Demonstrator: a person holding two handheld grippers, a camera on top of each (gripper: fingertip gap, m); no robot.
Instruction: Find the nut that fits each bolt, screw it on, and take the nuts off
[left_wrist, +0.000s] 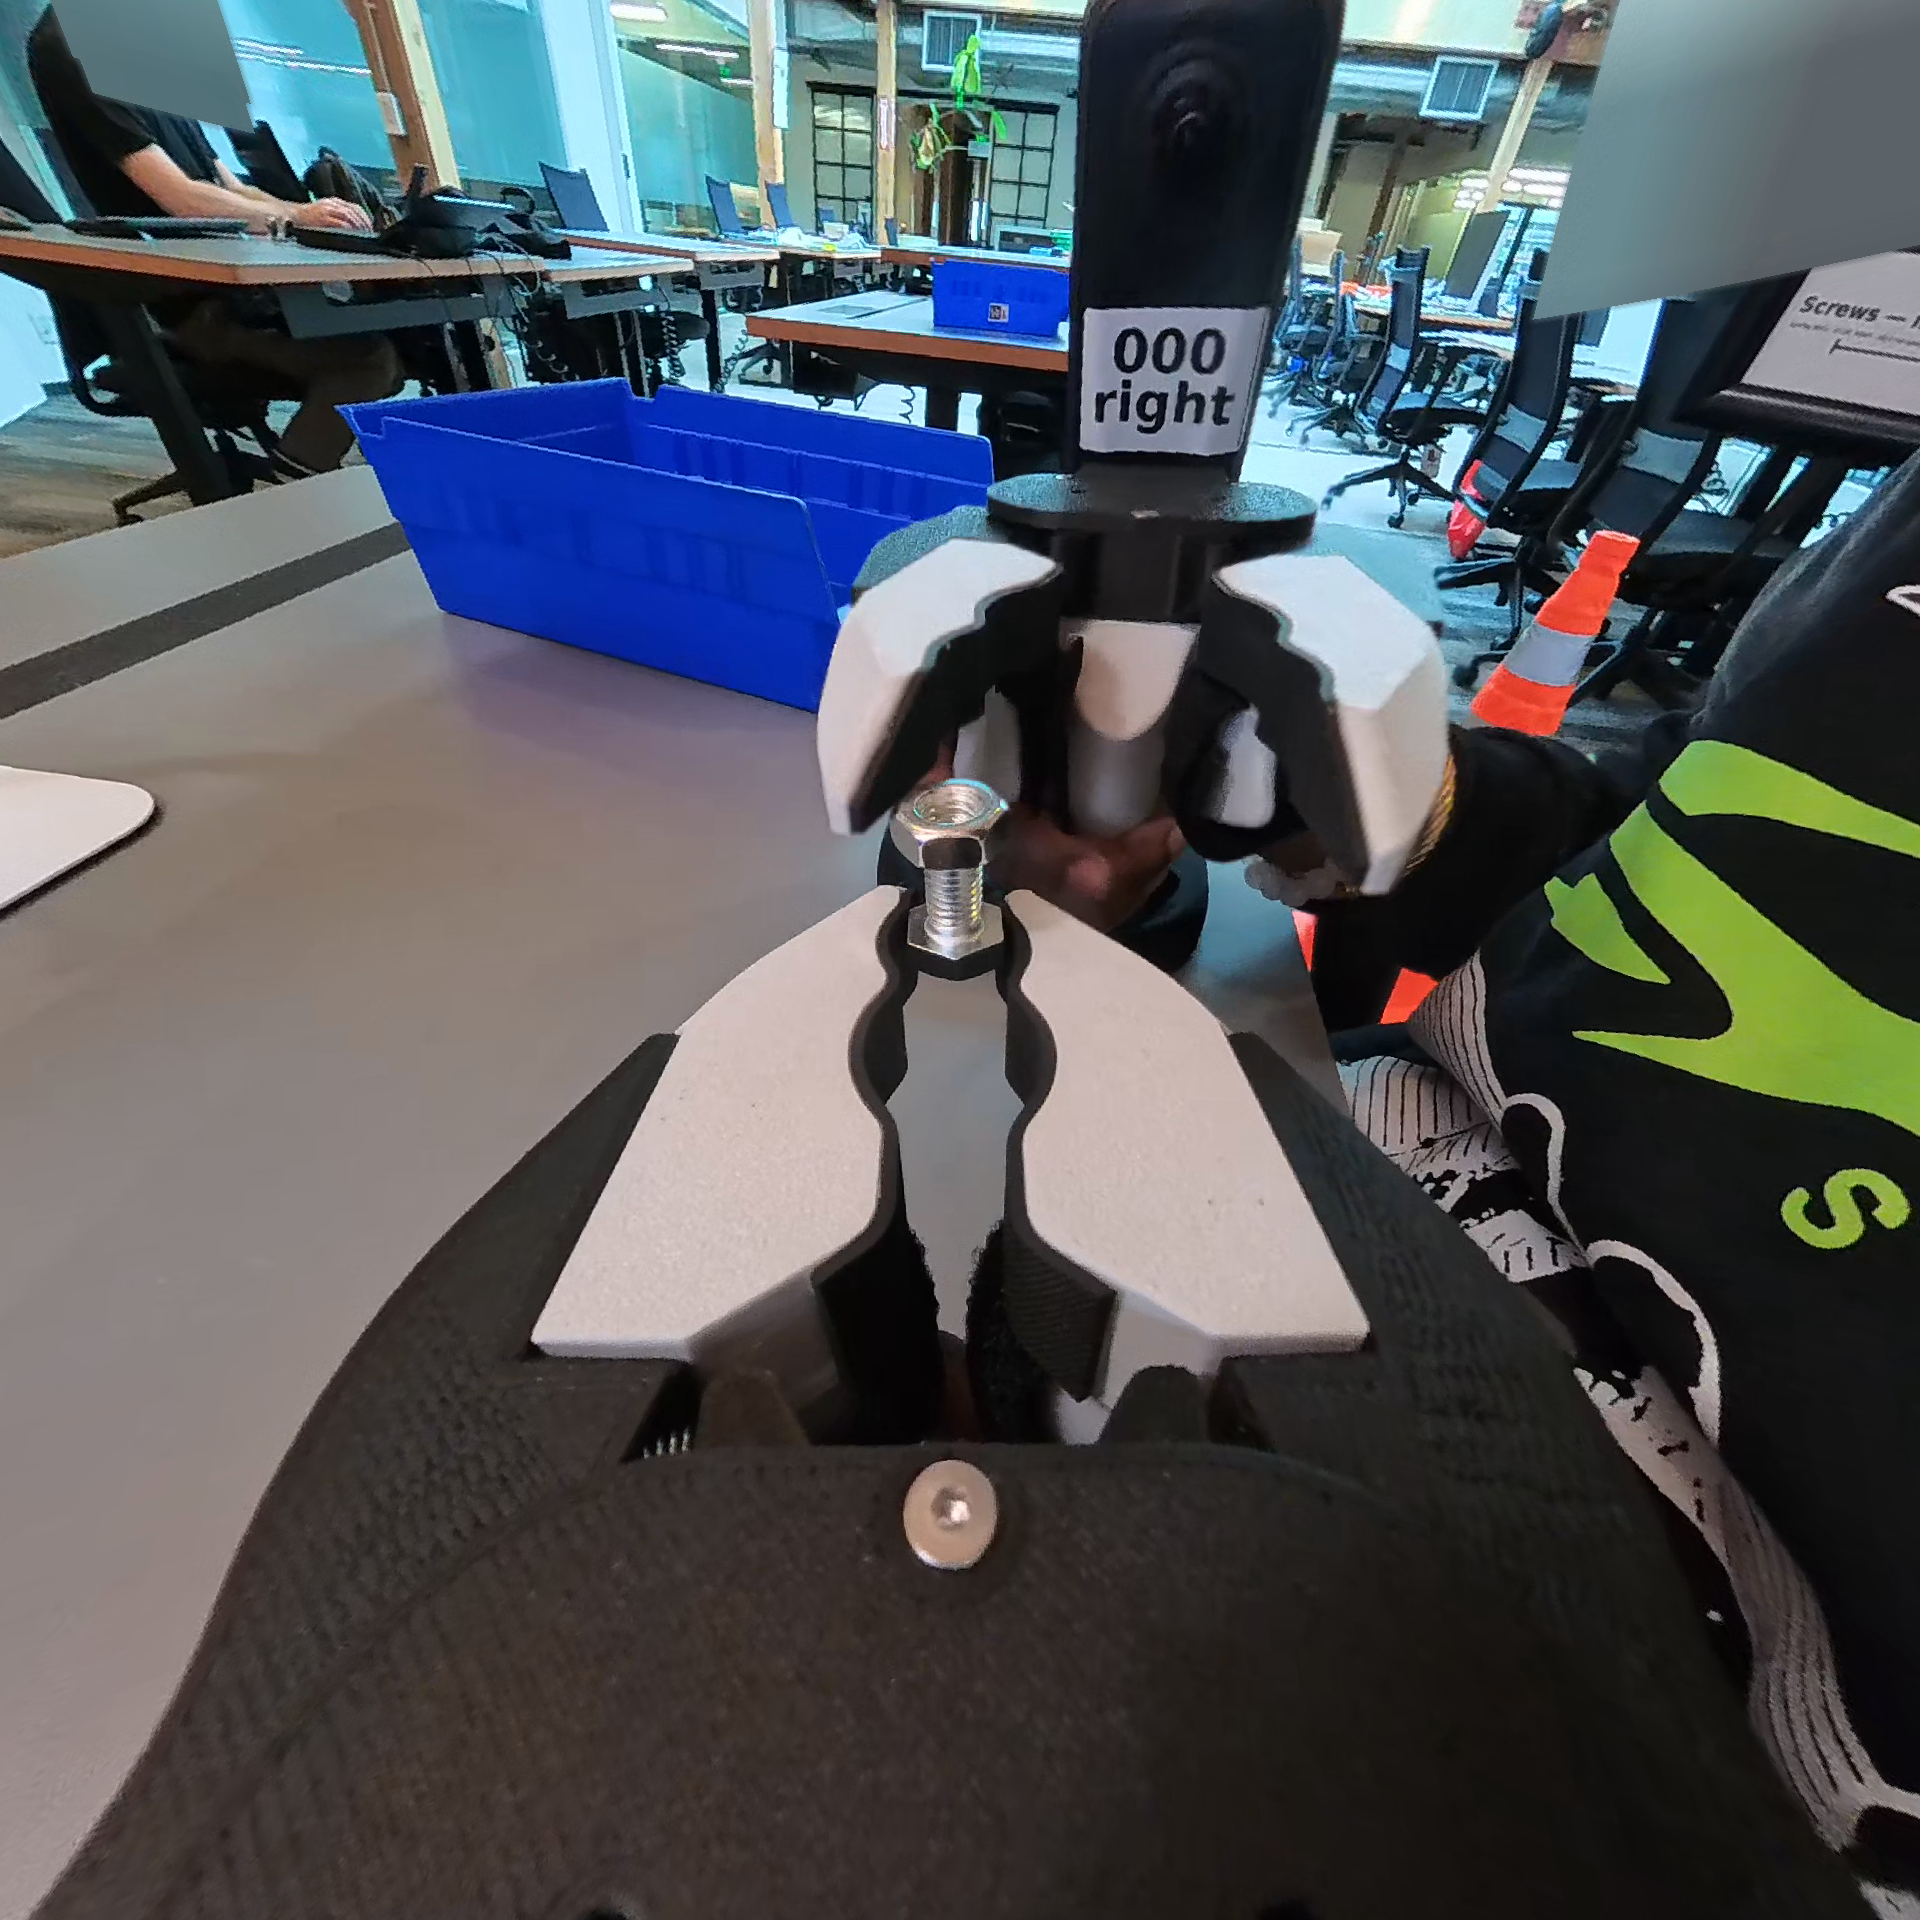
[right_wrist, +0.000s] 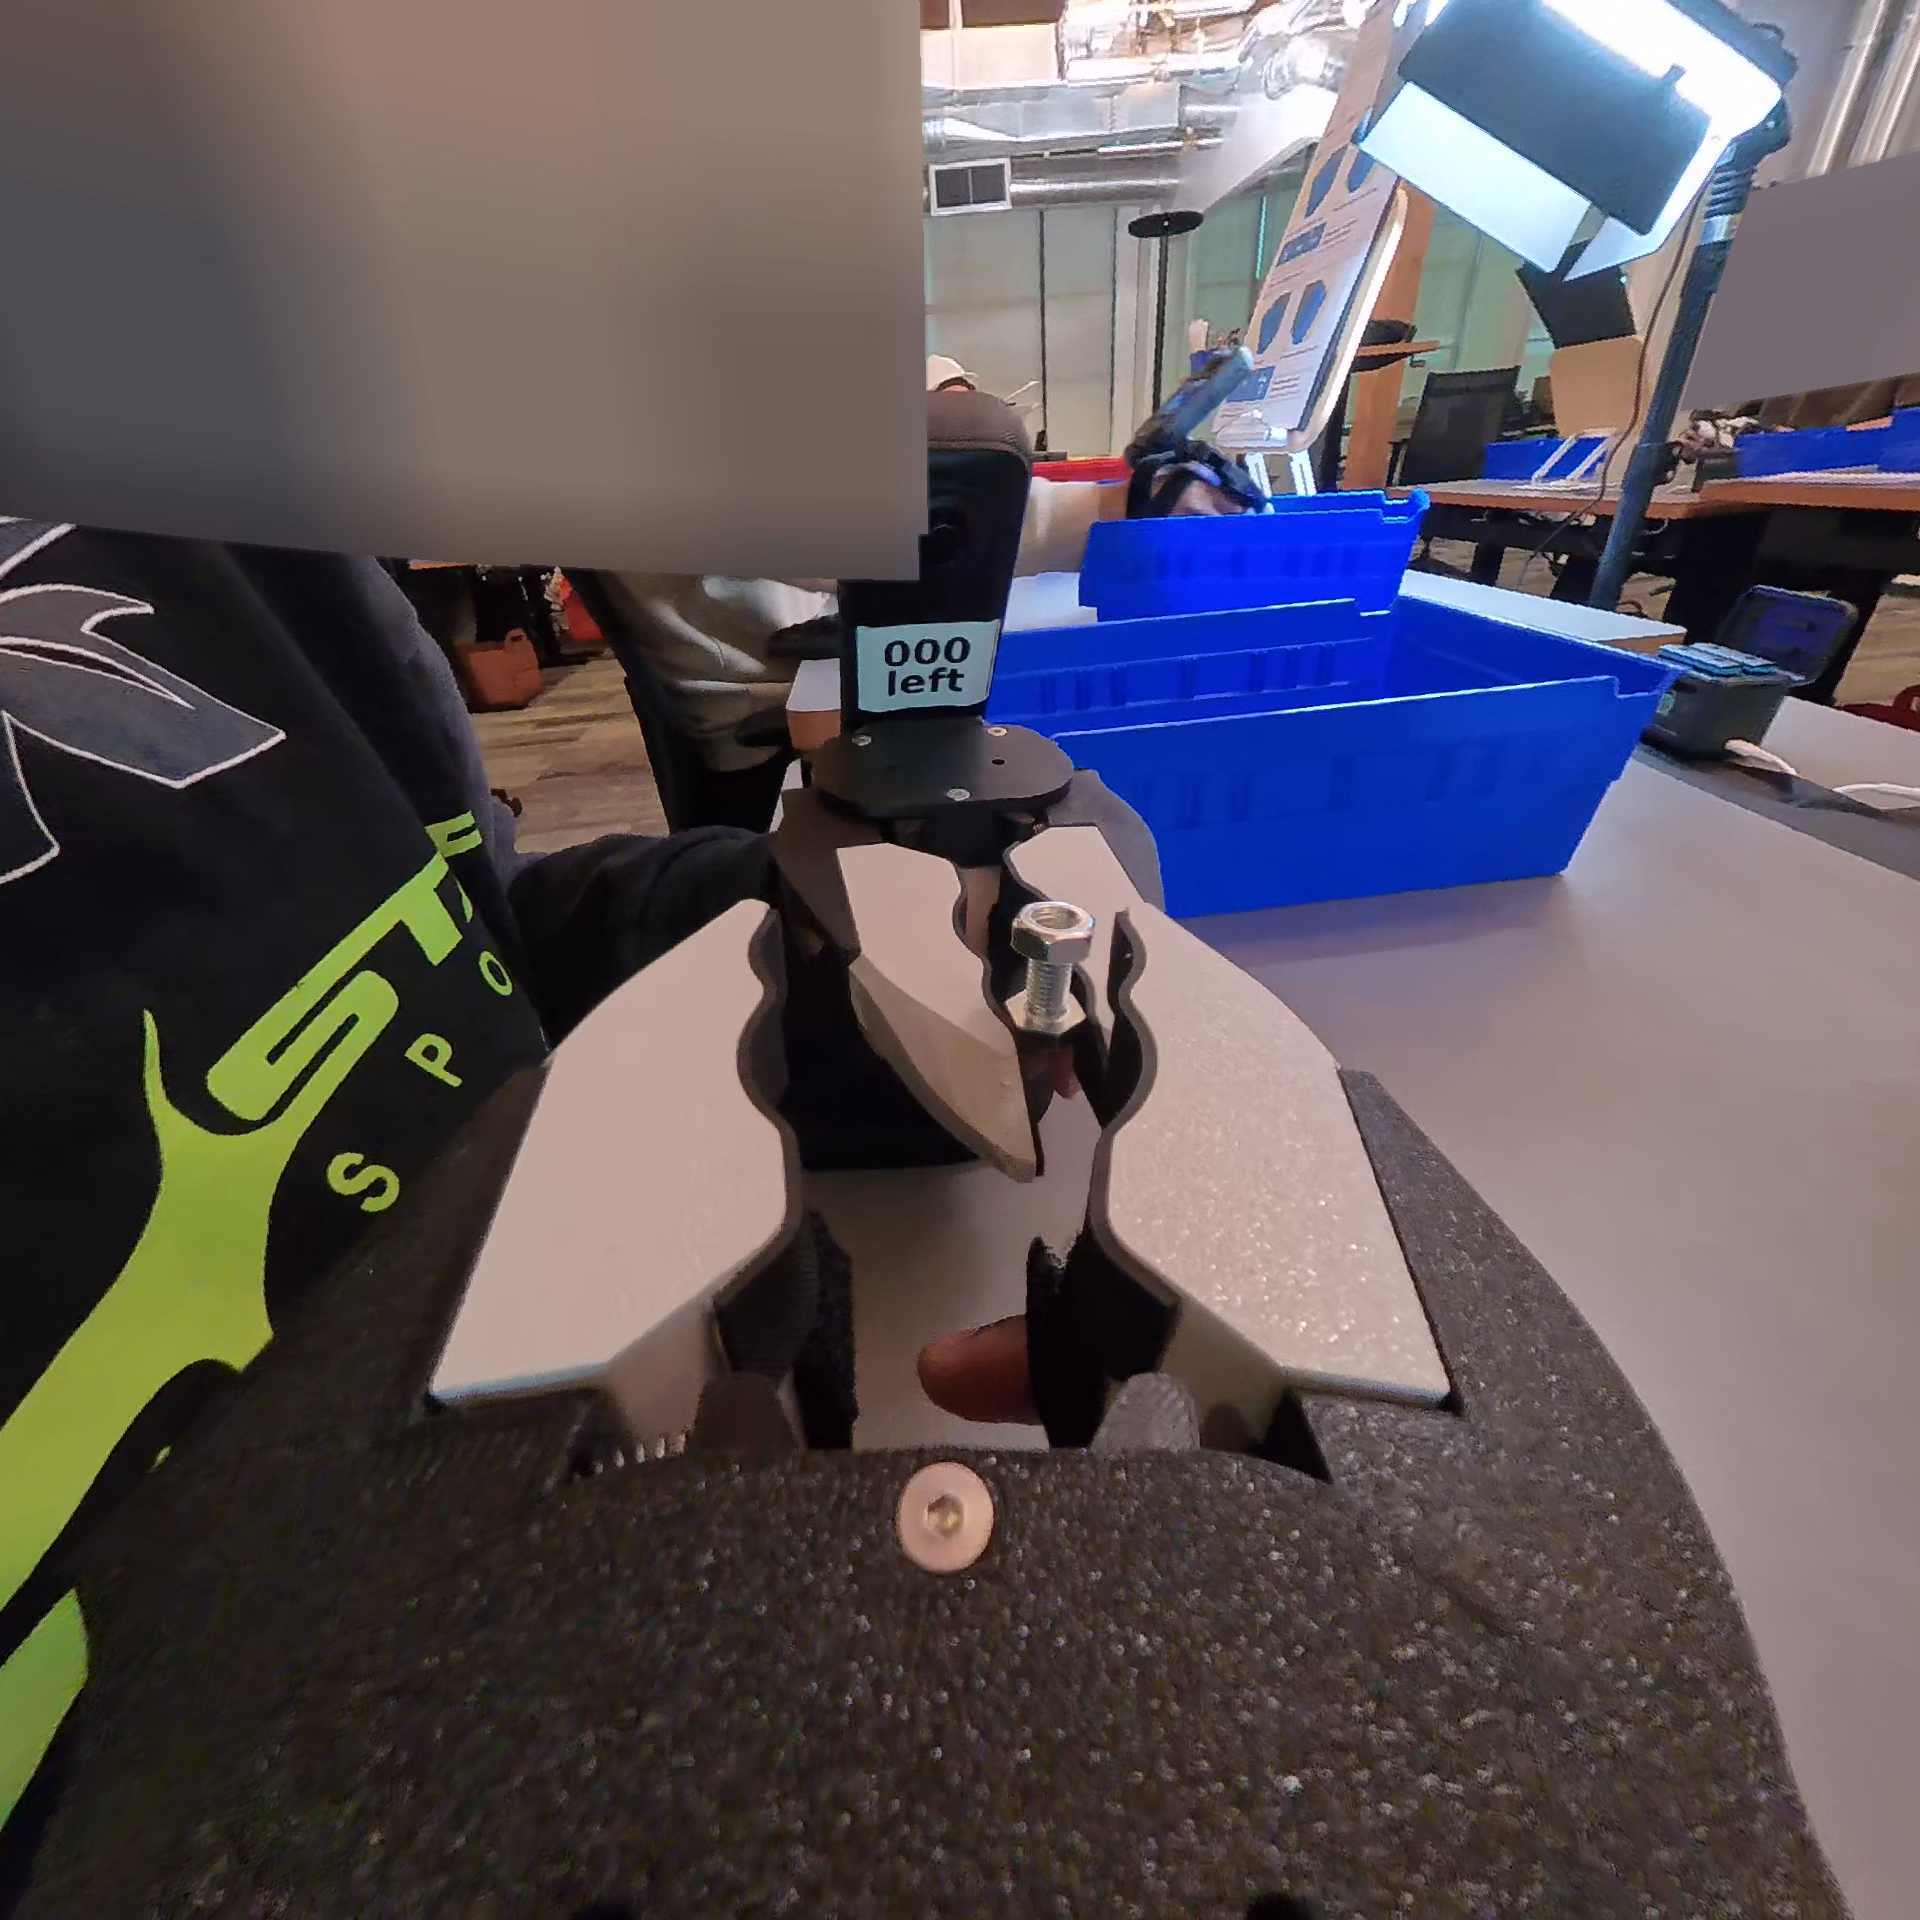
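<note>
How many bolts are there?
1. The bolt stands upright, gripped by the jaws of the left gripper, a nut on top. More may hide in the blue bin.

Upright silver bolt (left_wrist: 953, 902), nut (left_wrist: 948, 823) atop

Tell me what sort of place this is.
Probably an open-plan office or lab workspace: rows of desks with office chairs, blue parts bins on the grey table, and a studio light panel.

Blue bin (left_wrist: 644, 540) behind; table (left_wrist: 364, 935) btwn bare.
</note>
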